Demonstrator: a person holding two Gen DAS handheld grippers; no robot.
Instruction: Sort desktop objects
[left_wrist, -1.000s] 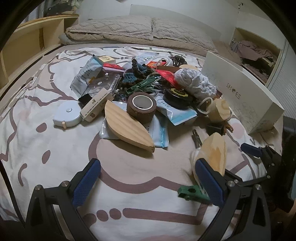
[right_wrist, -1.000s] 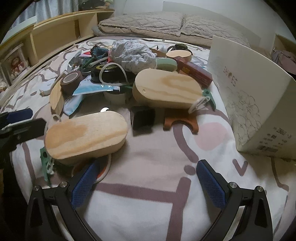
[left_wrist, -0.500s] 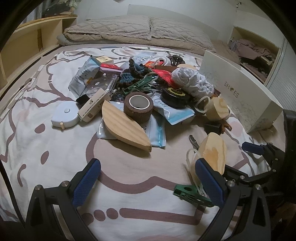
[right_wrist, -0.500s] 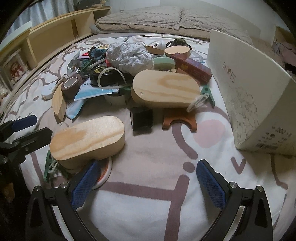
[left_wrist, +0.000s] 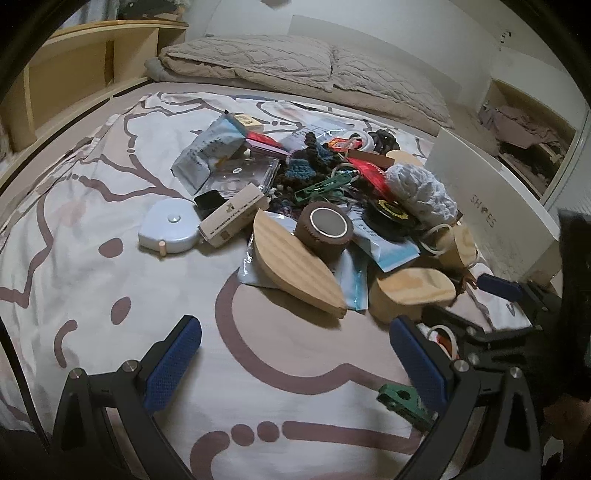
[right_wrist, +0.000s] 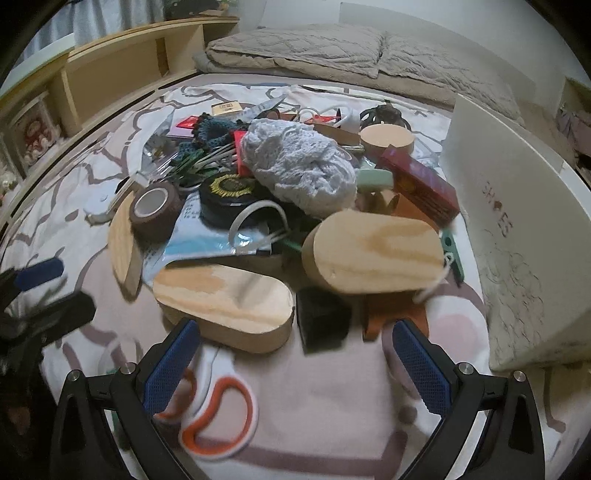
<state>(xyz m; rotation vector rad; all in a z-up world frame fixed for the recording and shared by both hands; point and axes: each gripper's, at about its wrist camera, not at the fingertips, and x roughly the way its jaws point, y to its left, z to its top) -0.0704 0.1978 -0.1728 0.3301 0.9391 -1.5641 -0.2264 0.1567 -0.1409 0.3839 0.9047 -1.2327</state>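
Tongs, left (left_wrist: 293, 363) and right (right_wrist: 295, 362), agape (both empty)

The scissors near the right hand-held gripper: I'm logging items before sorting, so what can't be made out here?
- Scissors, right wrist view: blades hidden under the wooden oval box; handles motion-blurred.
- Green clip, left wrist view: partly hidden behind the left hand-held gripper.
- White shoe box, right wrist view: right end cut off by the frame edge.
- Small cream box, right wrist view: label too small to read.
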